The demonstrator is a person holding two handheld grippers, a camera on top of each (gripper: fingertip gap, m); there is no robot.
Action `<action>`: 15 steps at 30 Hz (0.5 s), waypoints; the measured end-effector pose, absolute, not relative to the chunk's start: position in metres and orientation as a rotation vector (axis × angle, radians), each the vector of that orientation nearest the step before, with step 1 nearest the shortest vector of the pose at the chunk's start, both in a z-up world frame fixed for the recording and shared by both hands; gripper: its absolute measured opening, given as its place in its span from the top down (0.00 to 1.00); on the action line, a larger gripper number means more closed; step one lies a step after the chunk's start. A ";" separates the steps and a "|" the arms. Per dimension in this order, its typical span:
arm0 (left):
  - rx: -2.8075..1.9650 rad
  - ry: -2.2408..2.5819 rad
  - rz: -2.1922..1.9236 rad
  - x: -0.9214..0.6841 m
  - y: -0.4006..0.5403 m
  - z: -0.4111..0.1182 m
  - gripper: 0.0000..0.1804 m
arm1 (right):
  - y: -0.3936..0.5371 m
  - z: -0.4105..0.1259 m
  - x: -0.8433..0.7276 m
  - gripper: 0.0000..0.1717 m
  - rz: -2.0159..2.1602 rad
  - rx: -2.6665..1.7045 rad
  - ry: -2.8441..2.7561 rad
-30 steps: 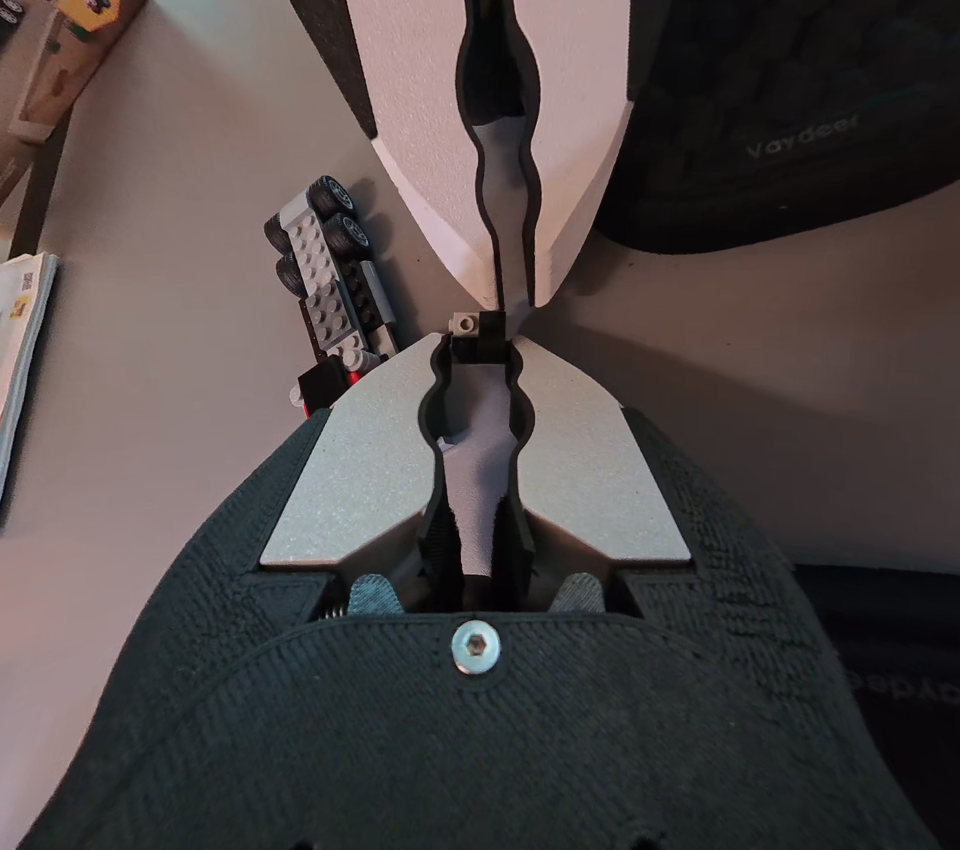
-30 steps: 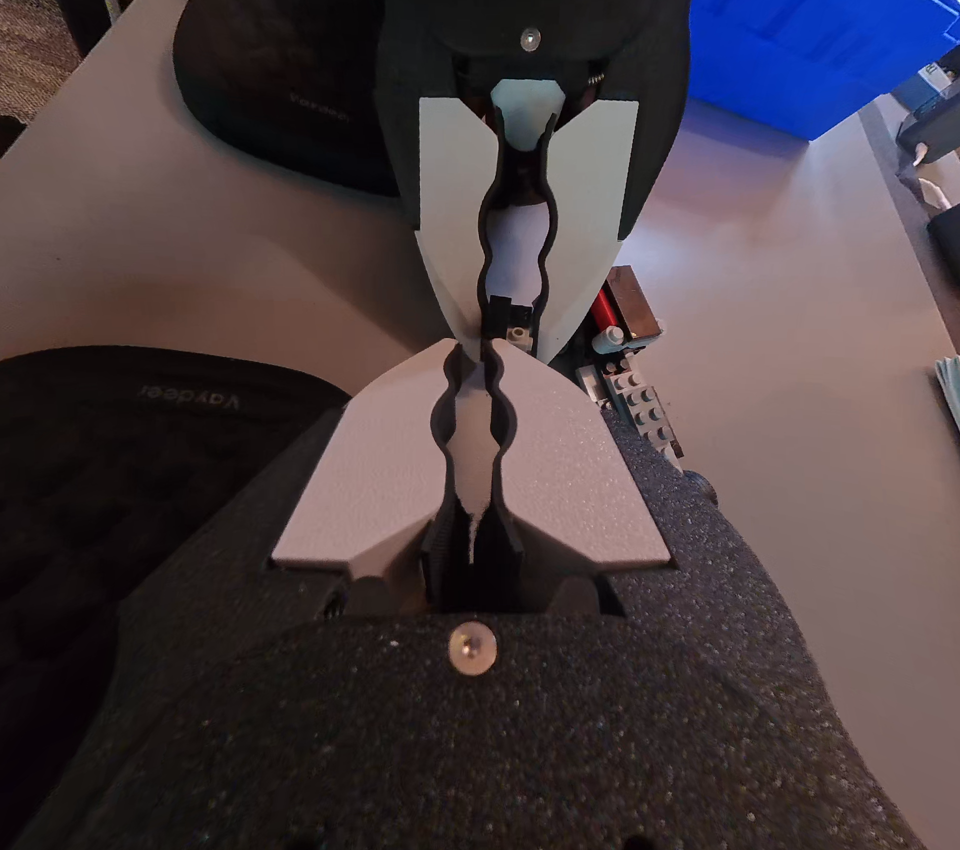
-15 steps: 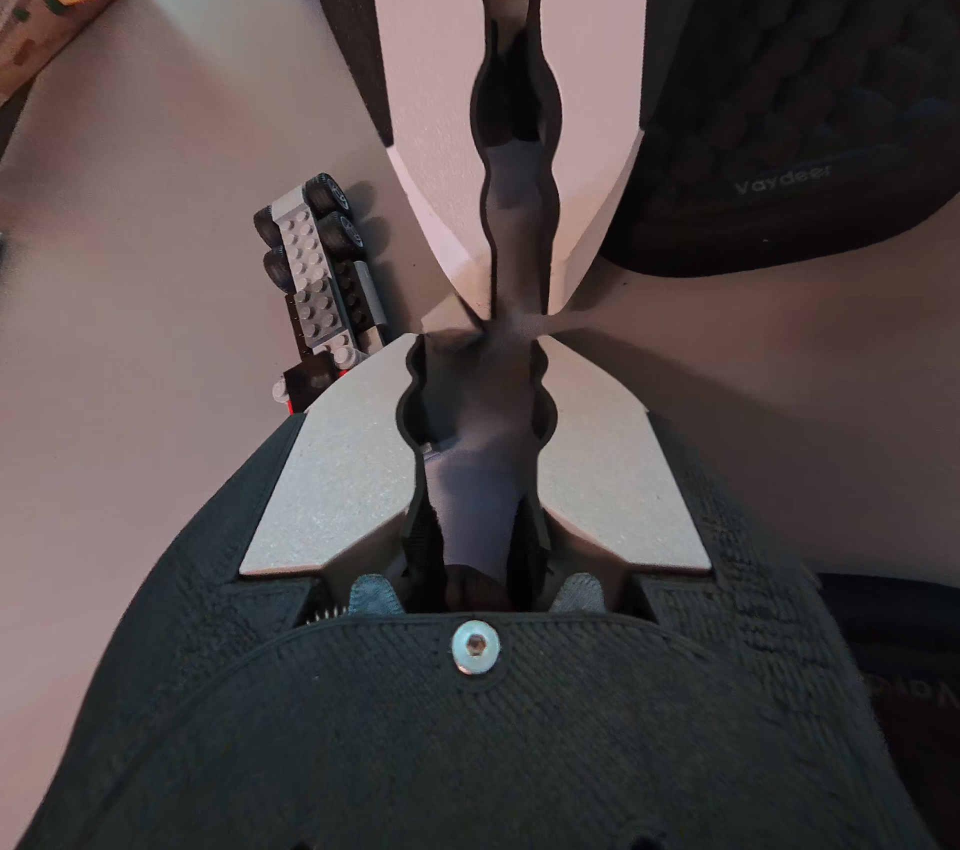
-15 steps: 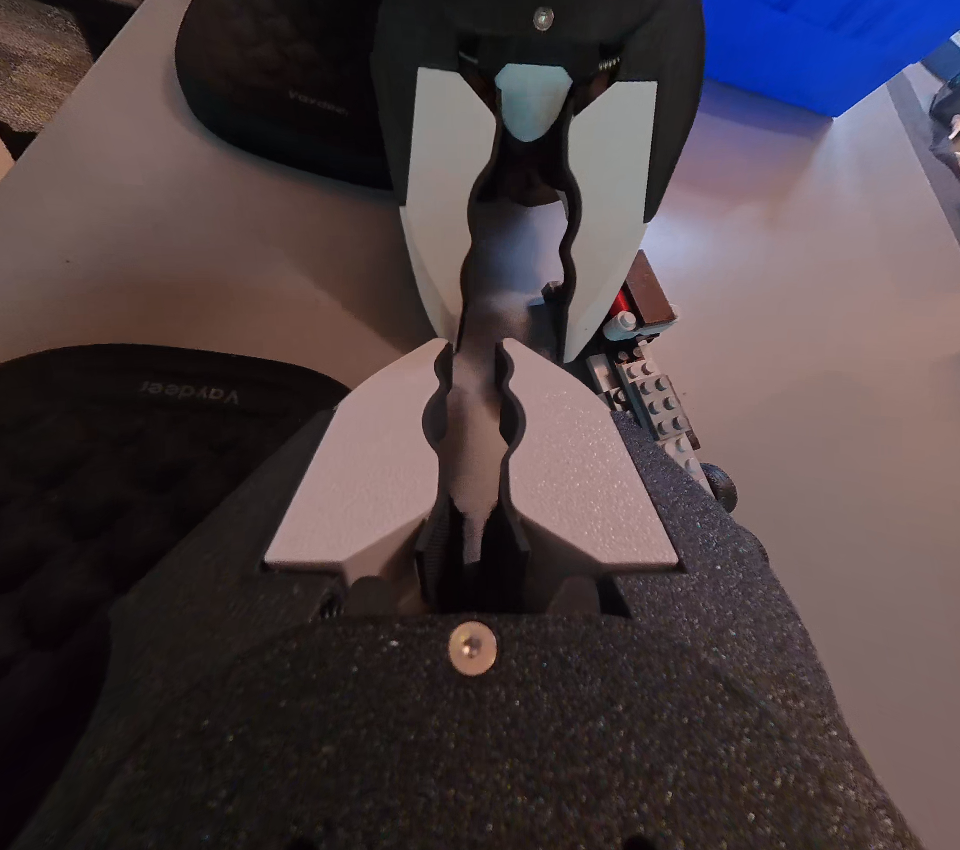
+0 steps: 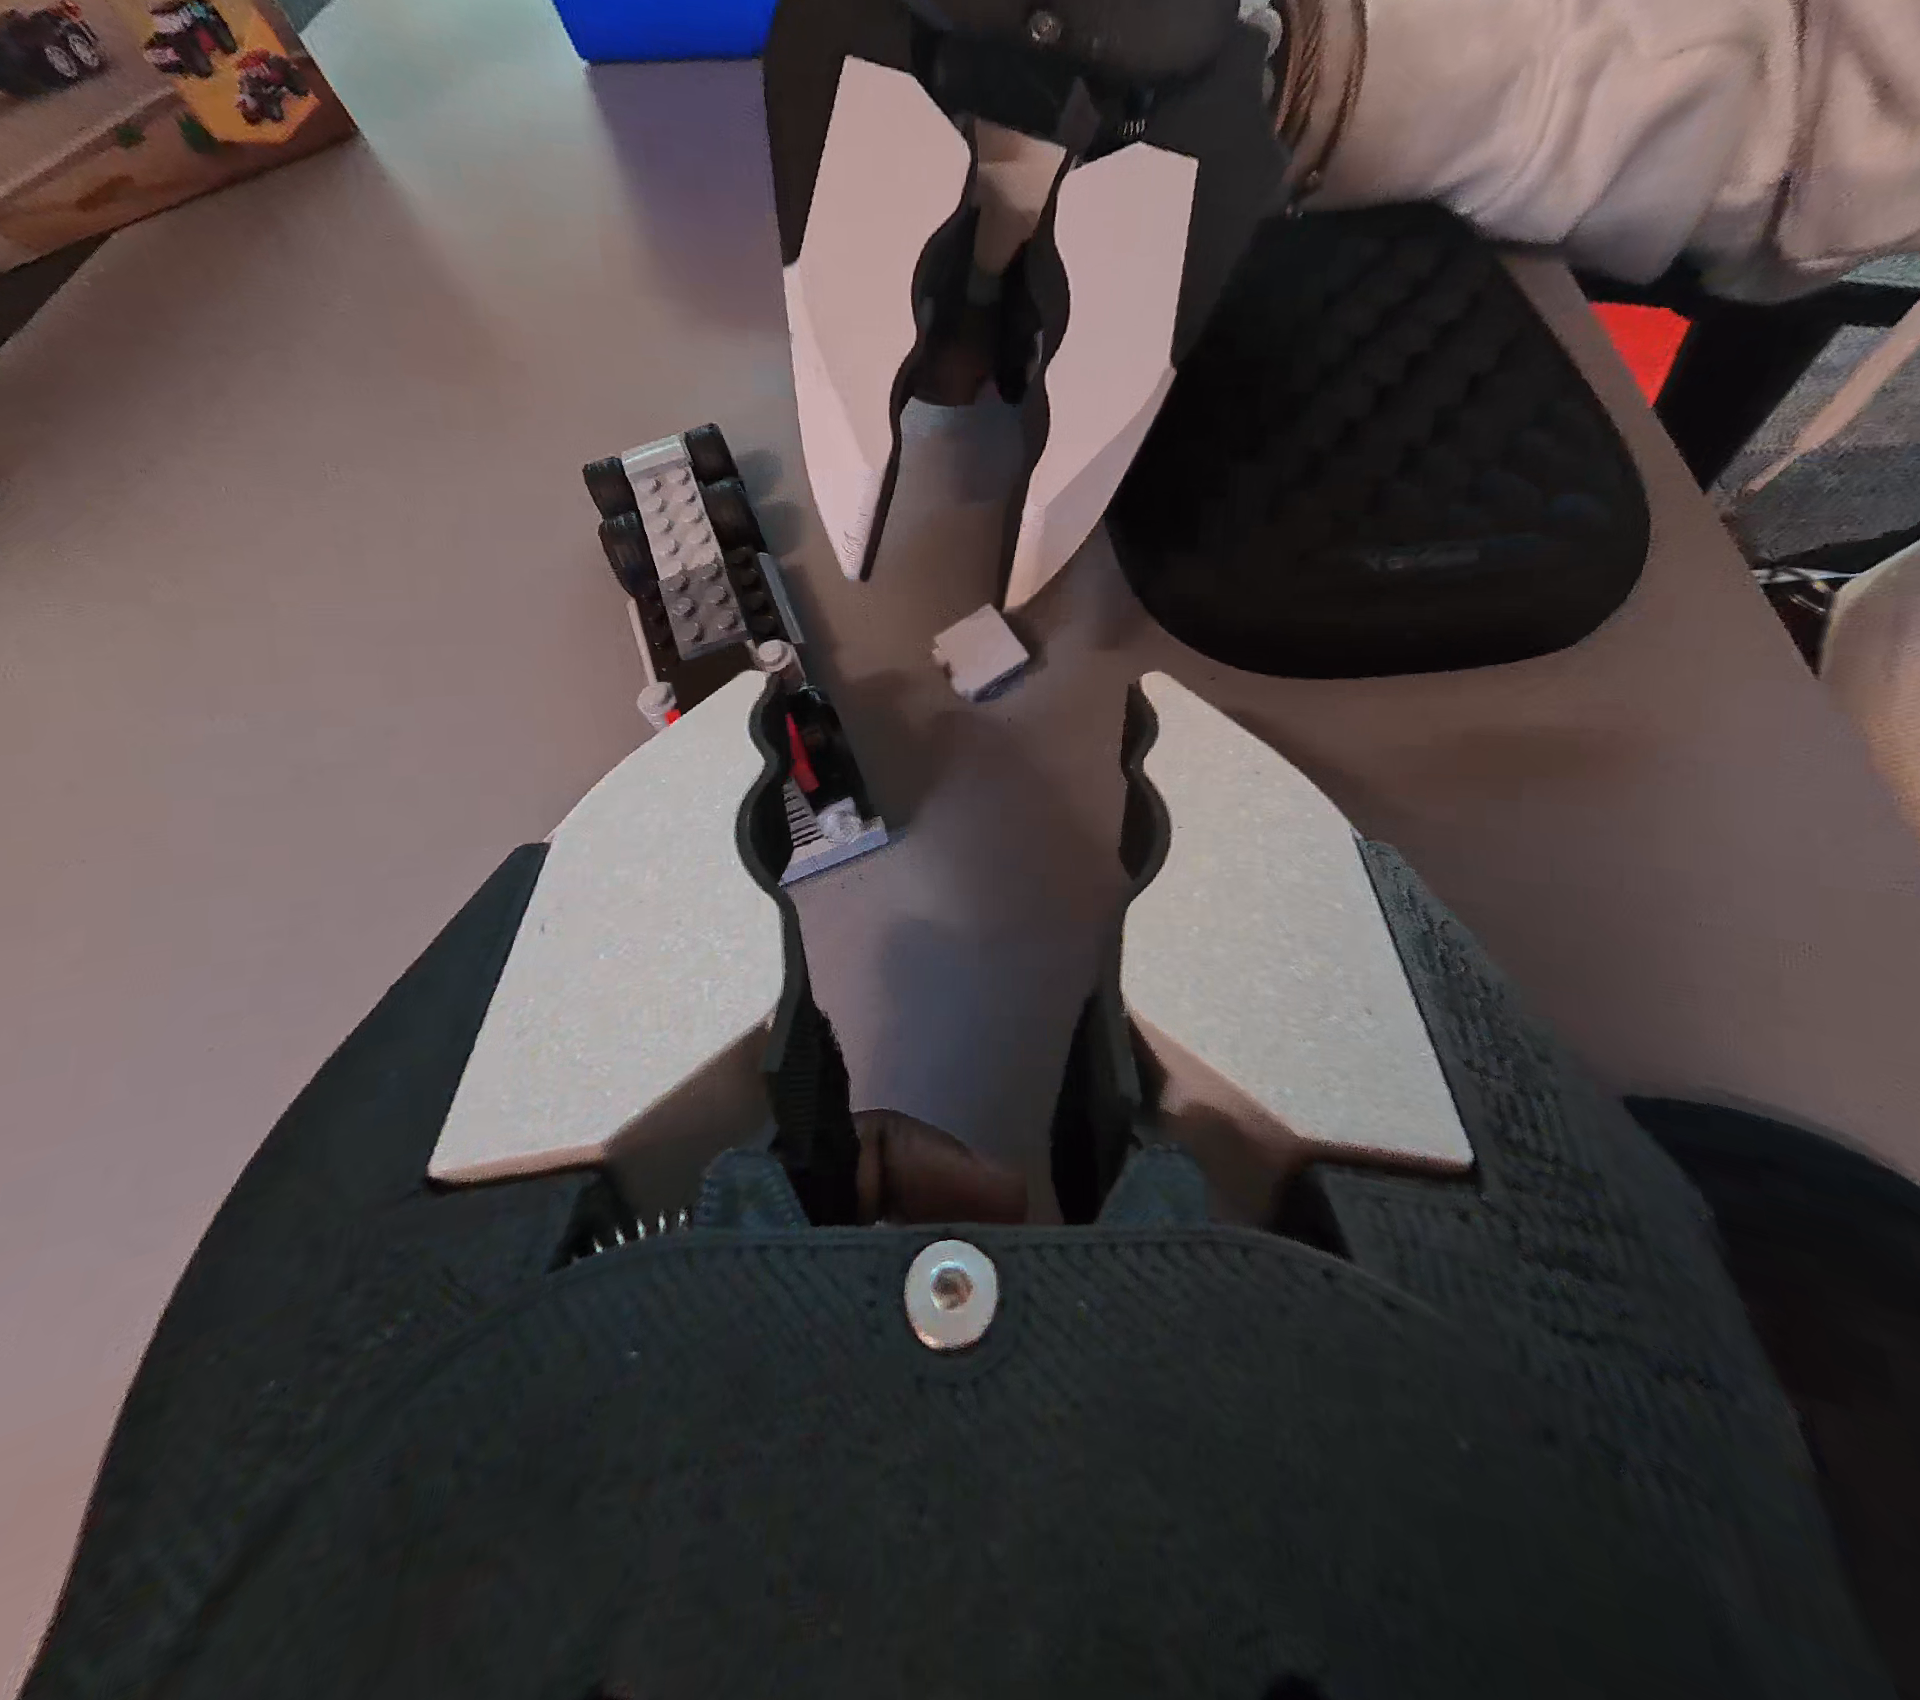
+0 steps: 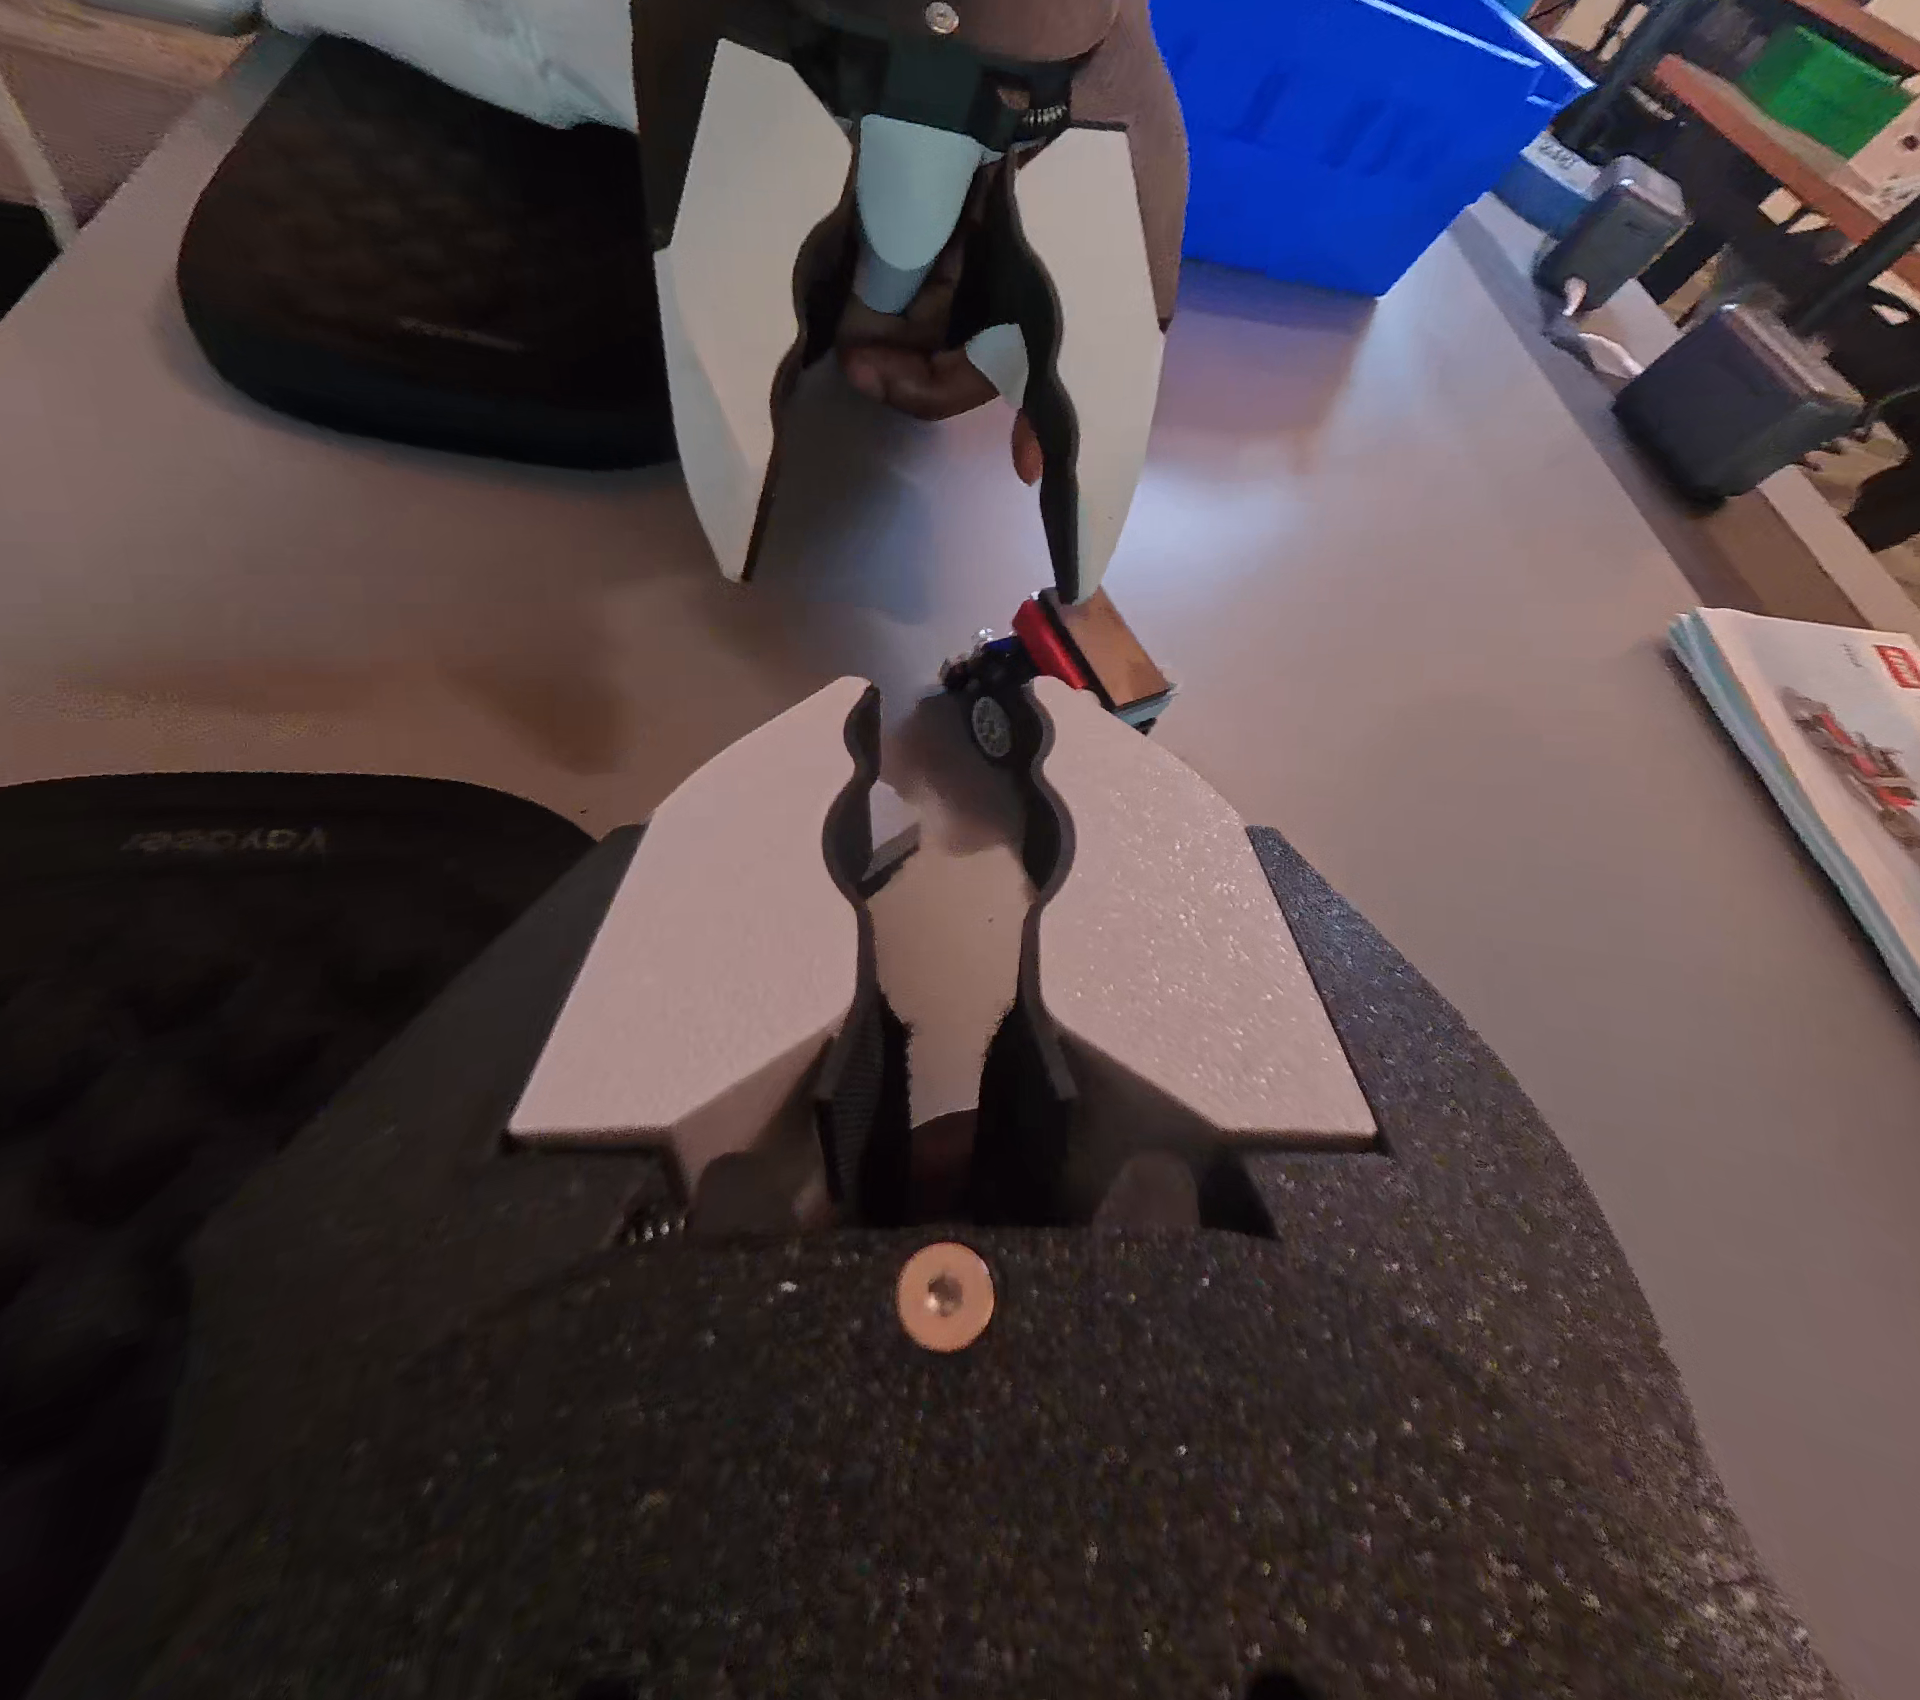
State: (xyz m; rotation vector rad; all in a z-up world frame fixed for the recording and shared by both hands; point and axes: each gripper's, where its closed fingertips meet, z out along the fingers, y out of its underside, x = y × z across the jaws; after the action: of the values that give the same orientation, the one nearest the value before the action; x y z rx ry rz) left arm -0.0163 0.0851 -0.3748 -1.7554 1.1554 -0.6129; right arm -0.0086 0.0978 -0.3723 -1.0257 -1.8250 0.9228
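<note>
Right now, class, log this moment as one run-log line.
left gripper: open, empty | right gripper: open, empty | small grey brick: loose on table, between grippers | toy brick truck: beside left gripper

Hand-held two-finger grippers, wrist views.
Each gripper (image 5: 948,694) (image 6: 956,700) has a black, rough-printed body, a silver hex screw (image 5: 950,1290), pale grey fingers (image 6: 1164,923) with wavy black pads; the wearer shows a fleecy white sleeve (image 5: 1621,81) and brown cord bracelets (image 5: 1314,40).

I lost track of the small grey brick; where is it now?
In the left wrist view, the small grey brick lies loose on the table, just right of the toy brick truck, between both open grippers.
</note>
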 end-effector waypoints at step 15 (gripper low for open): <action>-1.537 1.001 -0.217 -0.044 0.114 -0.343 0.79 | 0.144 -0.367 -0.007 0.87 0.612 -1.002 -1.683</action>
State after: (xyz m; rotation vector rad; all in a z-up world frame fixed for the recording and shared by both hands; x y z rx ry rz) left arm -0.0439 0.1141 -0.3427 -1.5370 1.0006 -0.2167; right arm -0.0074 0.1442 -0.3674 -1.0024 -1.6829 0.6120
